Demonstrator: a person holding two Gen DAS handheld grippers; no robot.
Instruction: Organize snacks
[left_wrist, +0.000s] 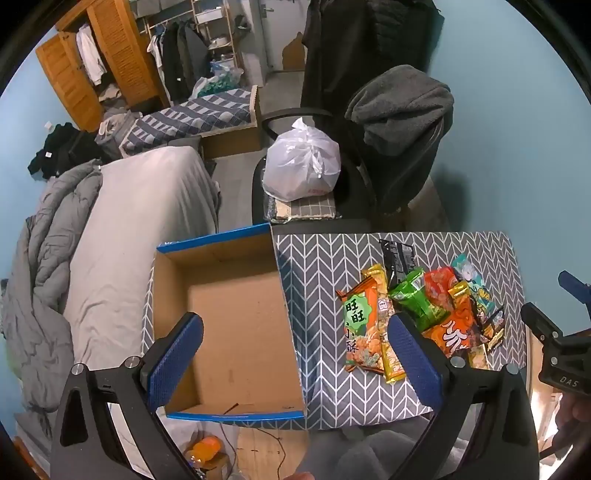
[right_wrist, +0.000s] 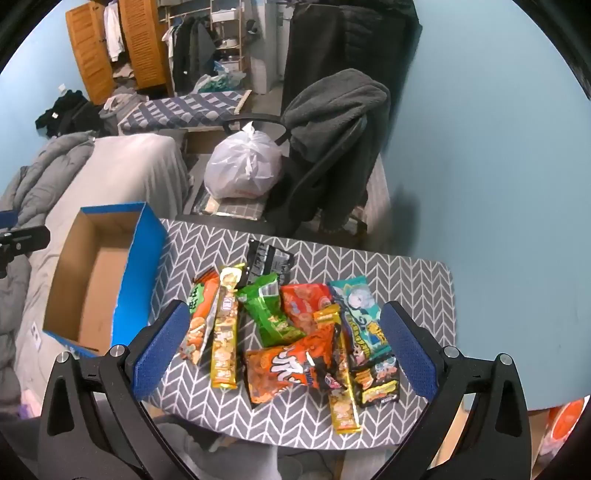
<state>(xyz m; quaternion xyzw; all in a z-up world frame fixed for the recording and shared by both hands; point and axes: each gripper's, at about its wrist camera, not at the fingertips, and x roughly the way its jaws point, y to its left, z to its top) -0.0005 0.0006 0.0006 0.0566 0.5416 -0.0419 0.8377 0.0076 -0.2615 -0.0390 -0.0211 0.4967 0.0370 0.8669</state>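
Observation:
Several snack packets (right_wrist: 291, 332) lie in a loose pile on a table with a grey chevron cloth (right_wrist: 413, 280); the same pile (left_wrist: 421, 314) shows in the left wrist view. An empty blue cardboard box (left_wrist: 236, 332) sits at the table's left end, also visible as the box (right_wrist: 99, 280) in the right wrist view. My left gripper (left_wrist: 295, 358) hangs open above the box's right wall, nothing between its fingers. My right gripper (right_wrist: 284, 354) hangs open over the pile, straddling an orange bag (right_wrist: 291, 365) without touching it.
A bed with grey bedding (left_wrist: 122, 236) runs along the left of the box. Behind the table stands a black chair (left_wrist: 399, 155) draped with a grey blanket, with a white plastic bag (left_wrist: 301, 162) on its seat. The blue wall (right_wrist: 480, 166) borders the table on the right.

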